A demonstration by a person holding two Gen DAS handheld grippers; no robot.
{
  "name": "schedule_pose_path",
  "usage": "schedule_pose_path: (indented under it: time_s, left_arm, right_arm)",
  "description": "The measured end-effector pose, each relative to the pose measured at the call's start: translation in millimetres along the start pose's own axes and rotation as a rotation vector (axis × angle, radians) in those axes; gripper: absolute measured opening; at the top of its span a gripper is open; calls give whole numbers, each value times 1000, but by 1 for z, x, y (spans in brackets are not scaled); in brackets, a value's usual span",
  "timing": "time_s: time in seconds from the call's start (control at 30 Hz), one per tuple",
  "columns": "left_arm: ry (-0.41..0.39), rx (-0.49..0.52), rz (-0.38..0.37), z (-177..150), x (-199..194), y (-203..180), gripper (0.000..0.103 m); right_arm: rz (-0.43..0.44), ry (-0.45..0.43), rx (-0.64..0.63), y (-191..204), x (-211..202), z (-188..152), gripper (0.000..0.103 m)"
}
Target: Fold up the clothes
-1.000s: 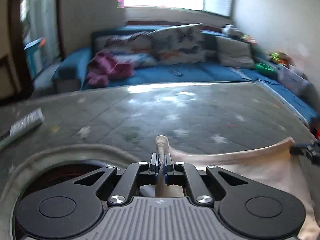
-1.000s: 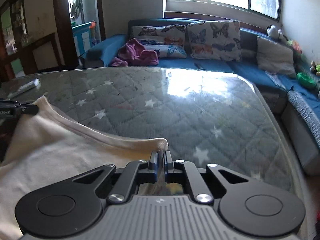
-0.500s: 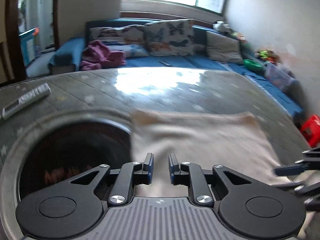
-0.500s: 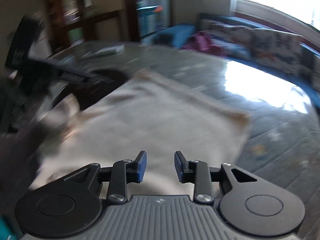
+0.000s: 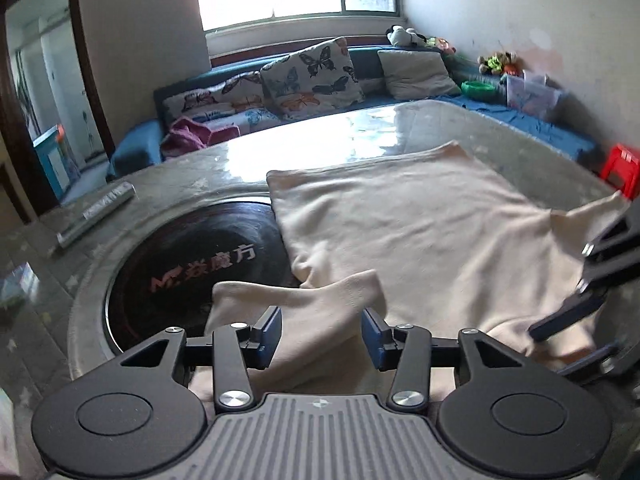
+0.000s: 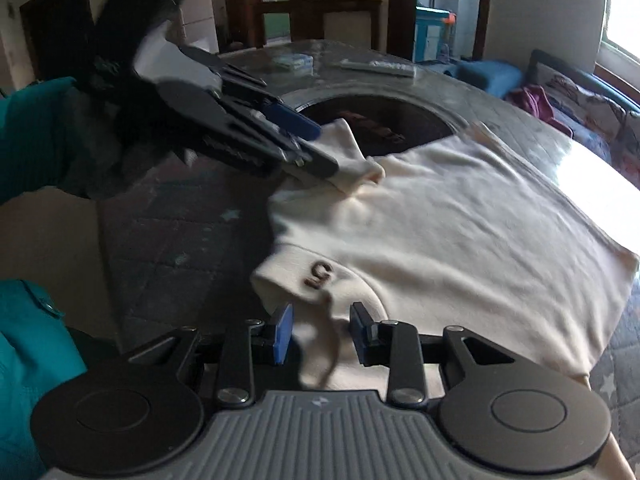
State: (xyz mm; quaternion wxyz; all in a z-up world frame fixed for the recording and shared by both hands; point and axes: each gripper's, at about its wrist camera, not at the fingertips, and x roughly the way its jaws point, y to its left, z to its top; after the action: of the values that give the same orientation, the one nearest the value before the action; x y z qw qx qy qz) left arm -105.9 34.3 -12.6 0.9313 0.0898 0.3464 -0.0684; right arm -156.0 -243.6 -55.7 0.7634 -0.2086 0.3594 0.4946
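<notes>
You are between folds: the cream cotton T-shirt [image 5: 420, 216] lies flat on the grey quilted table [image 5: 188, 168], your left gripper [image 5: 320, 334] opening over its sleeve, your right gripper [image 6: 320, 334] apart over the collar, so next pinch both.

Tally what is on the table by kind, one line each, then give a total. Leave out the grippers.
Cream garment: 1
Silver remote control: 1
Small light-blue pack, too blurred to identify: 1
Total: 3
</notes>
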Motion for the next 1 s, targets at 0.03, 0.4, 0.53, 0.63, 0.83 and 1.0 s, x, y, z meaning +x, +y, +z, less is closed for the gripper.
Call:
schedule_pose_path:
  time_s: [0.03, 0.4, 0.53, 0.63, 0.83, 1.0]
  left_arm:
    - [5, 10, 7, -2, 3, 1, 47]
    - [-73, -227, 9, 2, 0, 54, 5]
    - [-114, -446, 126, -1, -12, 112, 5]
    - [-107, -568, 198, -10, -15, 145, 5]
    - [-76, -682, 281, -29, -8, 181, 5]
    - [-63, -704, 276, -33, -7, 189, 5]
  right_arm:
    - [-6, -6, 11, 0, -1, 1, 33]
    - [-52, -17, 72, -4, -1, 2, 34]
    - [-56, -24, 72, -7, -1, 5, 35]
    - [-54, -28, 77, -8, 1, 7, 35]
    - [-48, -18, 67, -7, 11, 10, 39]
    - [-55, -25, 61, -4, 14, 16, 39]
